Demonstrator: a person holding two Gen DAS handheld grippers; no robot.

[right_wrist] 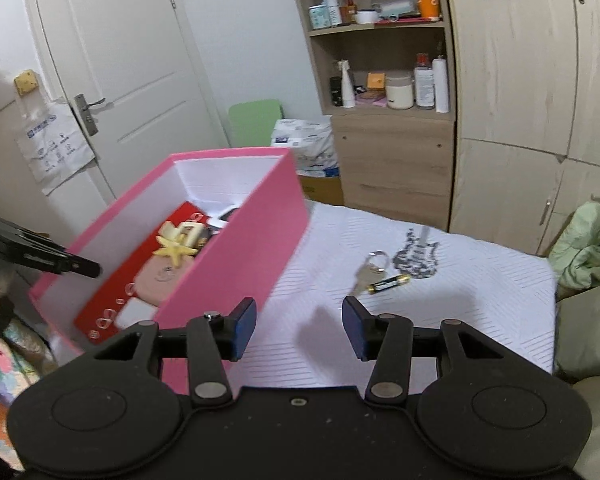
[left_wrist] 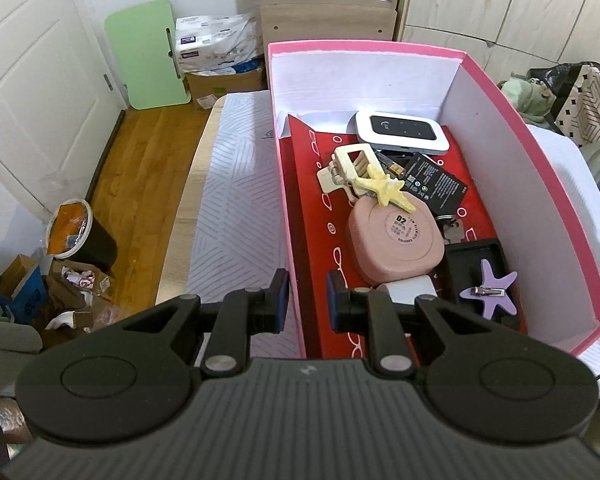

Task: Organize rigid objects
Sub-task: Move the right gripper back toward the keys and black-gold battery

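A pink box (left_wrist: 540, 168) with a red lining stands on the white bed cover (right_wrist: 460, 300). It holds a white pocket router (left_wrist: 402, 132), a cream hair claw (left_wrist: 352, 168), a yellow starfish clip (left_wrist: 388, 190), a pink case (left_wrist: 396, 246), a black battery pack (left_wrist: 436, 184) and a purple starfish clip (left_wrist: 490, 290). My left gripper (left_wrist: 306, 300) is shut on the box's left wall, one finger on each side. My right gripper (right_wrist: 299, 328) hovers open and empty over the bed, right of the box (right_wrist: 240, 256). Beyond it lie a key (right_wrist: 366, 274), a small battery (right_wrist: 390, 282) and a guitar-shaped ornament (right_wrist: 416, 258).
A wooden shelf unit (right_wrist: 392, 140) and wardrobe doors (right_wrist: 520, 100) stand behind the bed. A green board (left_wrist: 150, 54), cartons and a bin (left_wrist: 80, 236) sit on the wood floor to the left. Green bedding (right_wrist: 584, 240) is piled at the bed's right edge.
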